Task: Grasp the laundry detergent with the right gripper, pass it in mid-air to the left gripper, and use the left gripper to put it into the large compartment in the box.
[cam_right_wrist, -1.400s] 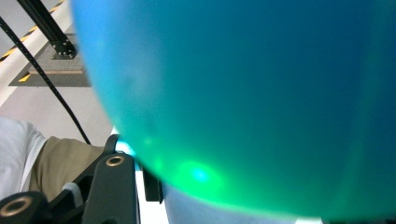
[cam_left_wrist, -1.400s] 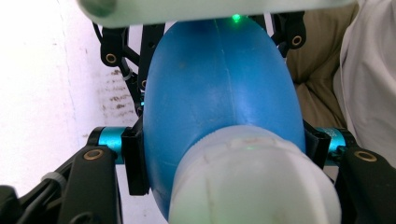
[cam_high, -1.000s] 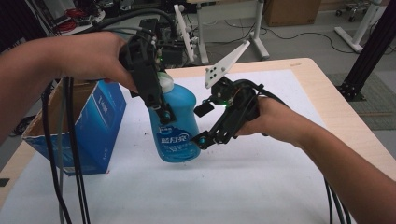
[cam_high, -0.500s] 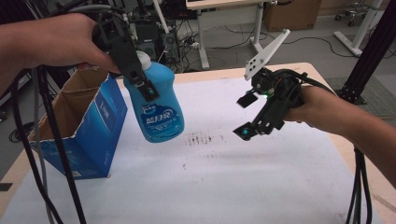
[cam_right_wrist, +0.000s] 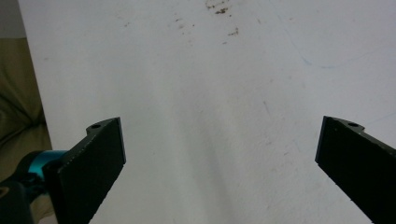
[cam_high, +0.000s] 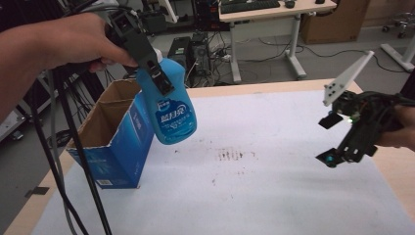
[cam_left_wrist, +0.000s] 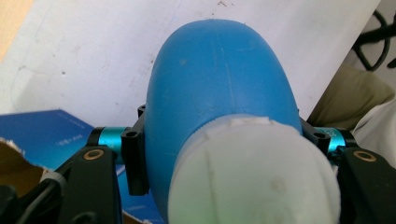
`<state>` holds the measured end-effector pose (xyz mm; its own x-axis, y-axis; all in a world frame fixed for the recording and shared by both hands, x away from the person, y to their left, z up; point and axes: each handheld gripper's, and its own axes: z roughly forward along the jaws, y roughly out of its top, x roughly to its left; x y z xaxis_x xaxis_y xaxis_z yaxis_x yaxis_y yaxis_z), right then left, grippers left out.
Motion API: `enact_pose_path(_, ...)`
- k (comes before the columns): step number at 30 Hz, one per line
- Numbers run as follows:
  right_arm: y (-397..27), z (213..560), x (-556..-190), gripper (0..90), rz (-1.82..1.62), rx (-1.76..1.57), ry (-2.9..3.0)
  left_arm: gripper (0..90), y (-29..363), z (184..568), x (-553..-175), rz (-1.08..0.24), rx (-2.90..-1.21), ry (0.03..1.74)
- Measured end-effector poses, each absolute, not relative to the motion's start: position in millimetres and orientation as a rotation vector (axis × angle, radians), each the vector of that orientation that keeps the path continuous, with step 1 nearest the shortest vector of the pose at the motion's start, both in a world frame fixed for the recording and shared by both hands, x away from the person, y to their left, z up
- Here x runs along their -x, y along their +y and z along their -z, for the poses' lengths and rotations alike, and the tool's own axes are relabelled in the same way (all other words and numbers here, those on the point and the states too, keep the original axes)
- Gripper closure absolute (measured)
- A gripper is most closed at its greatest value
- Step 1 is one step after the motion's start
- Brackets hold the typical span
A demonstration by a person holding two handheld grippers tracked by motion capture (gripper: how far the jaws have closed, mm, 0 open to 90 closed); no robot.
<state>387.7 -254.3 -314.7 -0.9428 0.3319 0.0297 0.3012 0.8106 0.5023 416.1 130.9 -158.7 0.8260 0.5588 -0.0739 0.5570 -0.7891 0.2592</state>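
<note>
You held the blue bottle (cam_high: pixel 171 105) up off the table, pinched near its neck in your left gripper (cam_high: pixel 147 58), its jaws pressed against both sides of the bottle just below the white cap (cam_left_wrist: pixel 254 175). The bottle hung tilted in the air, just beside and above the open blue box (cam_high: pixel 117 139), whose brown flaps stood up at the table's left edge. The box rested on the white sheet (cam_high: pixel 254 196) that covered most of the wooden table (cam_high: pixel 399 174).

Your right gripper (cam_high: pixel 345 134) sat well apart from the bottle, over the right side of the sheet, with its jaws spread wide and nothing between them; in the right gripper view both black jaws framed bare white sheet. The grey plate (cam_high: pixel 347 78) stuck up from its top.

The sheet carried a patch of small brown specks (cam_high: pixel 235 156) near its middle, between the bottle and your right gripper. Beyond the table, the room held a desk (cam_high: pixel 274 12) with white legs, a cardboard carton (cam_high: pixel 335 19) on the grey floor (cam_high: pixel 274 58), and loose cables trailing around.
</note>
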Motion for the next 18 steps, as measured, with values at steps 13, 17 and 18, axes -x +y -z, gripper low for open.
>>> enact_pose_path(13, -262.0, 309.5, -383.7, 0.8, -0.814, -0.510, 2.928, 37.5, 154.0, 138.0, -405.9, -0.106, -2.704, 0.982)
enact_pose_path(17, -264.4, 309.0, -382.8, 0.7, -0.834, -0.495, 2.925, 37.5, 165.0, 134.7, -403.1, -0.102, -2.673, 1.025)
enact_pose_path(18, -264.9, 309.4, -382.8, 0.7, -0.834, -0.495, 2.927, 37.5, 167.1, 133.9, -402.5, -0.102, -2.668, 1.031)
